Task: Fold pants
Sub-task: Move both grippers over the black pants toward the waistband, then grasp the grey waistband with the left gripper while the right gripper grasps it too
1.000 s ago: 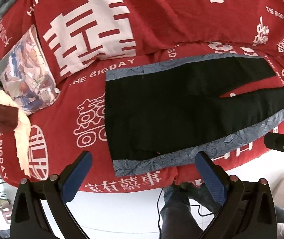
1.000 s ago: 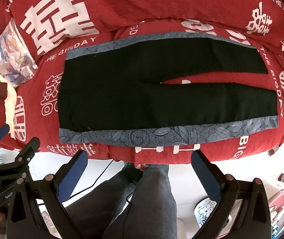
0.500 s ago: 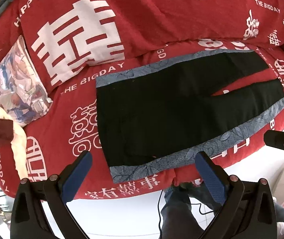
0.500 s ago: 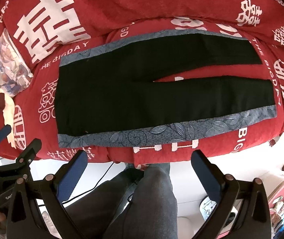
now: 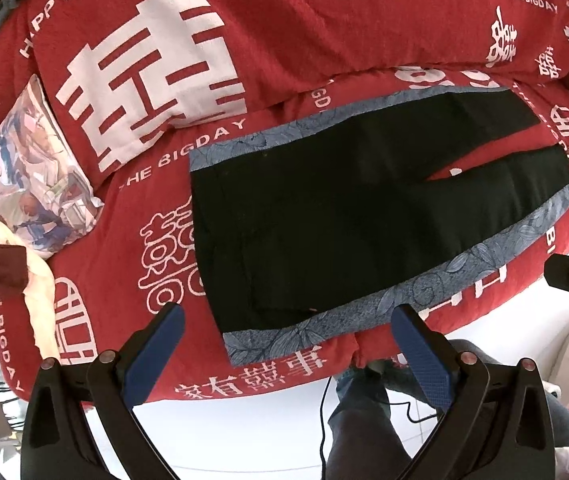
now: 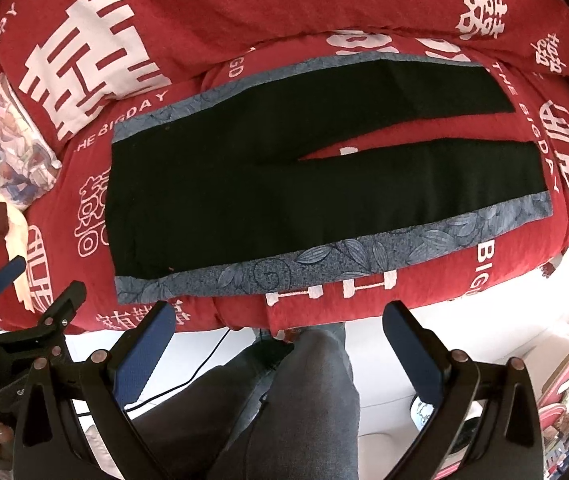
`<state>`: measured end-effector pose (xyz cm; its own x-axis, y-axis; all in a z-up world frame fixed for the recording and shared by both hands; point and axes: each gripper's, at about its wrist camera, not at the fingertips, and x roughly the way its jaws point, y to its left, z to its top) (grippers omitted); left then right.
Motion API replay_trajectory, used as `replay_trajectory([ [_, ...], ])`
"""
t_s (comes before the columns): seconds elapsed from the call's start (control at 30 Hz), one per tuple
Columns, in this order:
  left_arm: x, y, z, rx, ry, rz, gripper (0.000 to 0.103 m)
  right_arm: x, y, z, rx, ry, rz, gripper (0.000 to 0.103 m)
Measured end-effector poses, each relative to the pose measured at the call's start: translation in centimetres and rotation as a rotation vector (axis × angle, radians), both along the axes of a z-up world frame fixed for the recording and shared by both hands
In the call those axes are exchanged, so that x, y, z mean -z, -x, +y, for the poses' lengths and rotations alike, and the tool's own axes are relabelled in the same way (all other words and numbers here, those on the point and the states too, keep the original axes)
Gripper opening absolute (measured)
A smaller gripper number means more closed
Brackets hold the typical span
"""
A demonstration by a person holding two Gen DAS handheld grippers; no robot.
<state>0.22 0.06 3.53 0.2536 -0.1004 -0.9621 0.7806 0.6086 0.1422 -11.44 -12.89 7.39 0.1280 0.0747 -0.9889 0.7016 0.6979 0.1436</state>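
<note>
Now slightly nearer the flat pants (image 6: 284,188) than before, both grippers' fingers (image 5: 420,344) spread, empty.

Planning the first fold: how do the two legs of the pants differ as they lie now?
The far leg lies nearer the red pillow; the near leg lies along the bed's front edge. The far leg's blue band runs along its far side, the near leg's along its near side. Both lie flat, black, spread apart.

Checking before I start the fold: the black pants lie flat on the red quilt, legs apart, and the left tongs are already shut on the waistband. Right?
Not quite. The left tongs are open and hold nothing, as the left wrist view shows. The black pants do lie flat on the red quilt, legs apart.
</note>
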Motion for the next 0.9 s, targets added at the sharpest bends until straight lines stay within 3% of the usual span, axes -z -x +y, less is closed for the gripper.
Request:
replay_trajectory([
  [0.3,0.4,0.7,-0.7,-0.098,-0.016,-0.008,0.103,0.4,0.3,-1.6,-0.060,-0.014,-0.024,0.103],
  [0.53,1.8,4.2,-2.1,-0.189,-0.043,0.025,0.103,1.7,4.1,-6.1,-0.065,-0.069,-0.015,0.103],
  [0.7,3.6,6.2,-1.4,-0.290,-0.066,0.082,0.103,4.3,6.7,-8.5,-0.052,-0.140,-0.013,0.103],
  [0.9,6.2,6.6,1.2,-0.401,-0.113,0.138,0.103,8.4,7.6,-7.8,-0.089,-0.245,0.018,0.103],
])
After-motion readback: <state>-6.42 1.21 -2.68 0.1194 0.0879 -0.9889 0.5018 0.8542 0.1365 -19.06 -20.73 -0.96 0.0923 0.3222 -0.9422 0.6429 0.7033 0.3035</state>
